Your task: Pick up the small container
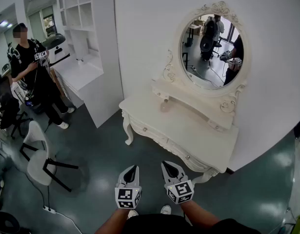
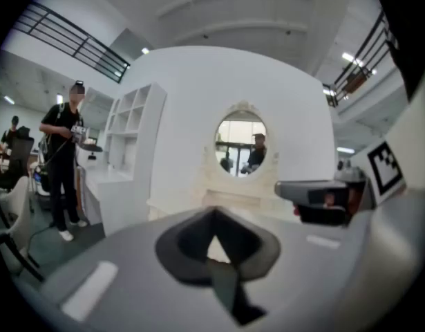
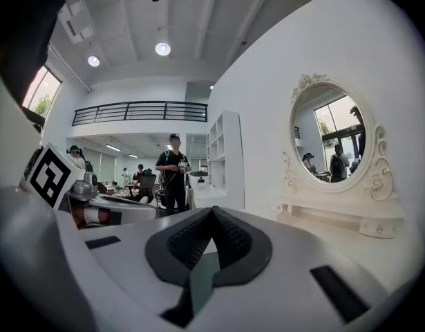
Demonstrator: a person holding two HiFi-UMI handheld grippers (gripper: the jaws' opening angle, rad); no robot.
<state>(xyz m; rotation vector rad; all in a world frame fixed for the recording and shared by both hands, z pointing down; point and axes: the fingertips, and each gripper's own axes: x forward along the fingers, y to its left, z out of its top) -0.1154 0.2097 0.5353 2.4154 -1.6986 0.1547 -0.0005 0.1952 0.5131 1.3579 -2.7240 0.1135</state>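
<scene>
A white carved dressing table [image 1: 189, 130] with an oval mirror [image 1: 211, 50] stands against the wall ahead. On its top, under the raised shelf at the left end, sits a small pale container [image 1: 164, 104]; it is too small to make out in detail. My left gripper [image 1: 131, 168] and right gripper [image 1: 168, 165] hang side by side over the floor, short of the table's front edge. Both point at the table. In the left gripper view the left gripper [image 2: 213, 213] is shut with nothing in it. In the right gripper view the right gripper [image 3: 212, 211] is likewise shut and empty.
A person [image 1: 30, 65] in black stands at the far left beside a white shelf unit with a desk [image 1: 84, 57]. A white chair [image 1: 37, 155] is on the floor at the left, with a cable and power strip [image 1: 49, 209] near it.
</scene>
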